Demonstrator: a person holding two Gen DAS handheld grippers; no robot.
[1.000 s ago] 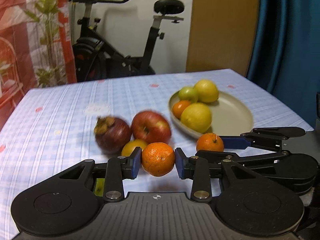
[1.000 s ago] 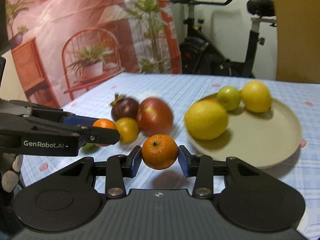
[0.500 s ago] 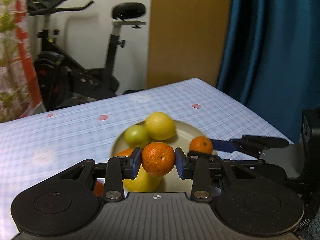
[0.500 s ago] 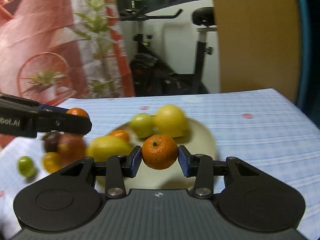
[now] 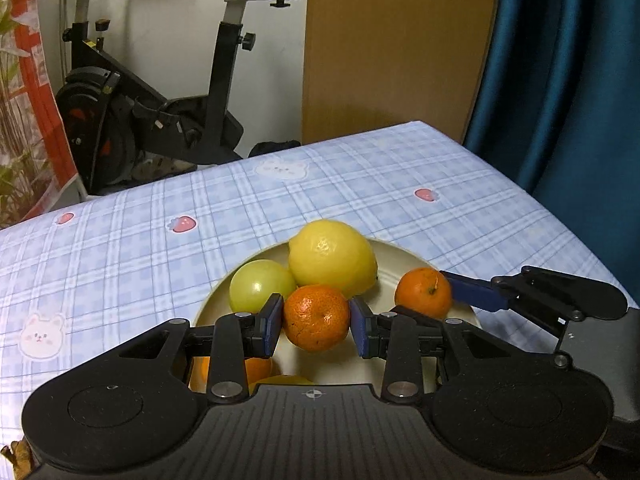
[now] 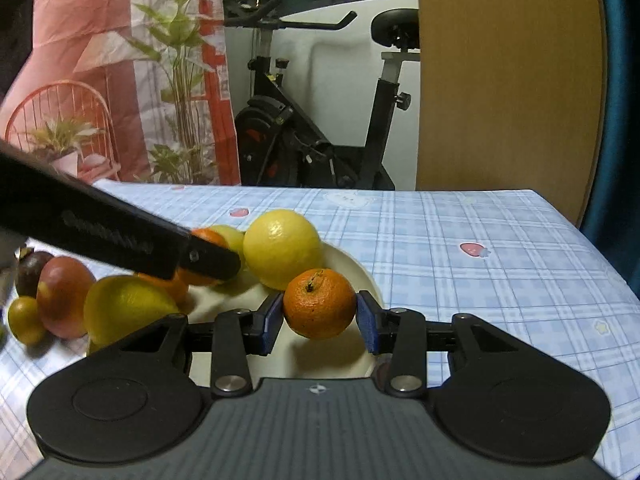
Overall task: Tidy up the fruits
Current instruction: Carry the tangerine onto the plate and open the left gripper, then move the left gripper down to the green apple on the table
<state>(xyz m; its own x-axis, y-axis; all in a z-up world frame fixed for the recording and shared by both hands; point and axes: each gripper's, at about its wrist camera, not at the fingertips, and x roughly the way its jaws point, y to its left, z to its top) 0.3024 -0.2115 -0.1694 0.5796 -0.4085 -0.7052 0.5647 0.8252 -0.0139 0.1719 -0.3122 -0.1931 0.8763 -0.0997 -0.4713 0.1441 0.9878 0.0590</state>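
Now the left gripper [image 5: 317, 317] is grasping one mandarin [image 5: 317, 317] above the cream plate [image 5: 404, 254], and the right gripper [image 6: 319, 309] is grasping another mandarin [image 6: 319, 309] above the same plate, beside the lemon [image 6: 282, 248].

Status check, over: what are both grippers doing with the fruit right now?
Left gripper shut on a mandarin; right gripper shut on another. Both over the plate. Lemon crowds the drop.
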